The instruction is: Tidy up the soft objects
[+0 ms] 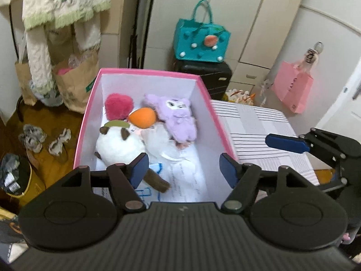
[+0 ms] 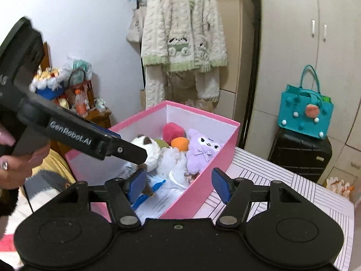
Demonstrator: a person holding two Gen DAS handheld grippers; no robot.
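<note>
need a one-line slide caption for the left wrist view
Left gripper, open and empty, above a pink box of plush toys: purple bunny, white plush, magenta pompom.

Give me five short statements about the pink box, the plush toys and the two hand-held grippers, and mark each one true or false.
1. The purple plush lies inside the pink box. True.
2. The left hand-held gripper is clamped on the white plush. False: its jaws stand open and hold nothing.
3. The orange ball sits between the red plush and the purple plush. True.
4. The teal bag is inside the pink box. False: it stands on a black suitcase behind it.
5. The right hand-held gripper holds the purple plush. False: it is open and holds nothing.
</note>
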